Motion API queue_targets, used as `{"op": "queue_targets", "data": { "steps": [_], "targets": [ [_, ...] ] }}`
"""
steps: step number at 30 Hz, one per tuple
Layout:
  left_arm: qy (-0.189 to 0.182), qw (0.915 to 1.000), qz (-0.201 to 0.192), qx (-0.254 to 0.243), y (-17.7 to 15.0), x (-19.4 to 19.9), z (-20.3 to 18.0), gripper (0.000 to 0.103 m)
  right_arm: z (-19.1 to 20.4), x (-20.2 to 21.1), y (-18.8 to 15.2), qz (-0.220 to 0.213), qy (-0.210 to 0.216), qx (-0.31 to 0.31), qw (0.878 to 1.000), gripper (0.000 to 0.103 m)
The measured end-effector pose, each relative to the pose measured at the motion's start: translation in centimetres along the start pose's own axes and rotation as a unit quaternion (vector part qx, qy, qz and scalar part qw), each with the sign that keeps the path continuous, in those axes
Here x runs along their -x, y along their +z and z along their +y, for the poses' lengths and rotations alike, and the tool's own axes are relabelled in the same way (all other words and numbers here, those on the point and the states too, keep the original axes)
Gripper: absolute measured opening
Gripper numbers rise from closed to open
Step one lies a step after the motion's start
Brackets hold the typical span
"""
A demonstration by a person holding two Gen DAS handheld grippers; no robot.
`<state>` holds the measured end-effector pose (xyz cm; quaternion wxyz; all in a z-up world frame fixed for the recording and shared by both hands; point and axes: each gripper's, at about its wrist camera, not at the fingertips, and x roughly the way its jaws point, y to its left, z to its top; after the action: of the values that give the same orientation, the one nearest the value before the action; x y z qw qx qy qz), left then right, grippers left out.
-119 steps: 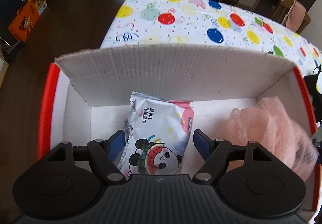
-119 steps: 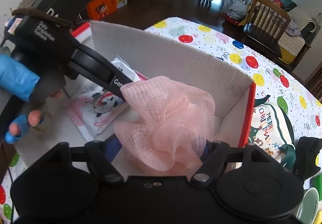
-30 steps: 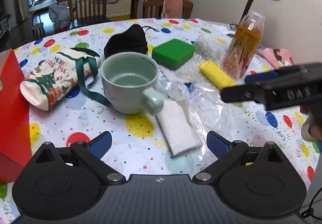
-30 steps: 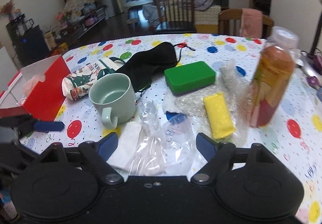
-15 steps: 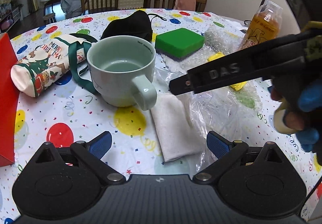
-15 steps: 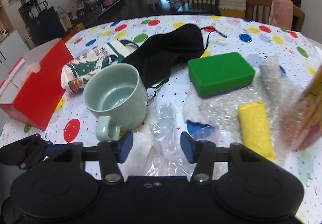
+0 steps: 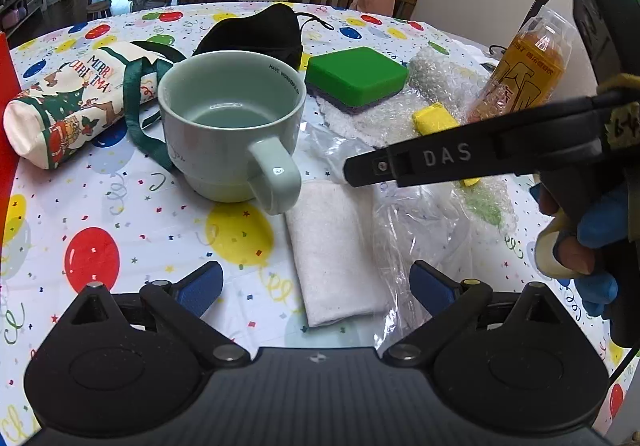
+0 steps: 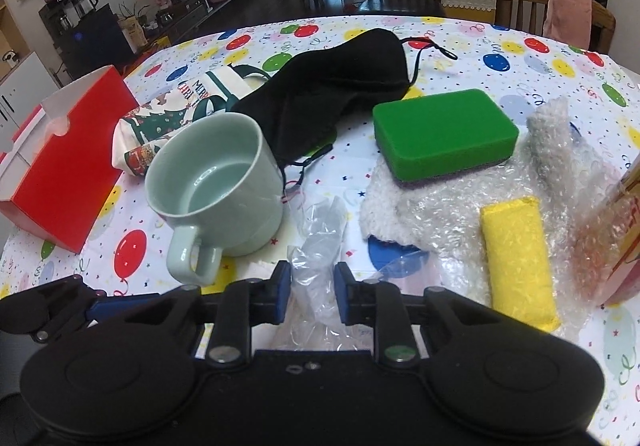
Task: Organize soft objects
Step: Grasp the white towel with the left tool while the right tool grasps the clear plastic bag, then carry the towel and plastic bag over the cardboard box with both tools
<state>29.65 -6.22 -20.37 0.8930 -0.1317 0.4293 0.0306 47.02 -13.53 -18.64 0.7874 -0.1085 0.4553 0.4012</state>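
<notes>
A crumpled clear plastic bag [image 8: 320,246] lies on the balloon-print tablecloth, beside a folded white cloth [image 7: 336,246]. My right gripper [image 8: 311,292] has its jaws close on either side of the bag's bunched top; a narrow gap remains. In the left wrist view the right gripper's finger [image 7: 420,161] reaches over the bag [image 7: 424,221]. My left gripper [image 7: 316,288] is open and empty, just in front of the white cloth. Other soft things lie around: green sponge [image 8: 444,133], yellow sponge [image 8: 520,254], black mask [image 8: 332,85], Christmas pouch [image 7: 72,101], bubble wrap [image 8: 452,213].
A pale green mug [image 8: 212,185] stands just left of the bag. The red cardboard box [image 8: 60,173] is at the far left. An orange drink bottle [image 7: 524,69] stands on the right. Chairs stand behind the table.
Both grippers left the box and turned to the table. Over the last second my right gripper moved down onto the plastic bag and its jaws narrowed around it. The left gripper edged closer to the cloth.
</notes>
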Motion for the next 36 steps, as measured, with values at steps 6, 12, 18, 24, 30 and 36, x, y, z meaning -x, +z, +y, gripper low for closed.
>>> {"op": "queue_targets", "data": {
  "steps": [6, 12, 18, 24, 30, 36],
  "targets": [
    [-0.009, 1.0000, 0.004, -0.001, 0.2, -0.5, -0.3, 0.092, -1.4, 1.4, -0.7, -0.004, -0.004, 0.005, 1.000, 0.021],
    [-0.007, 0.9995, 0.009, -0.030, 0.2, -1.3, -1.4, 0.078, -2.4, 2.5, -1.7, 0.001, 0.000, 0.008, 1.000, 0.021],
    [0.004, 0.9971, 0.009, -0.076, 0.2, -1.8, -2.8, 0.046, -2.6, 2.8, -2.2, 0.001, -0.002, -0.002, 1.000, 0.021],
    [0.000, 0.9953, 0.010, -0.096, 0.4, -1.4, -3.0, 0.016, -2.1, 3.4, -2.3, -0.007, -0.005, -0.003, 1.000, 0.021],
    [-0.009, 0.9958, 0.004, -0.091, 0.6, 0.4, -2.1, 0.013, -1.1, 5.0, -2.4, -0.024, -0.008, -0.011, 1.000, 0.020],
    [-0.023, 0.9970, -0.007, -0.074, 1.0, 3.9, -0.4, 0.013, 0.8, 7.8, -2.7, -0.042, -0.005, -0.021, 0.999, 0.020]
  ]
}}
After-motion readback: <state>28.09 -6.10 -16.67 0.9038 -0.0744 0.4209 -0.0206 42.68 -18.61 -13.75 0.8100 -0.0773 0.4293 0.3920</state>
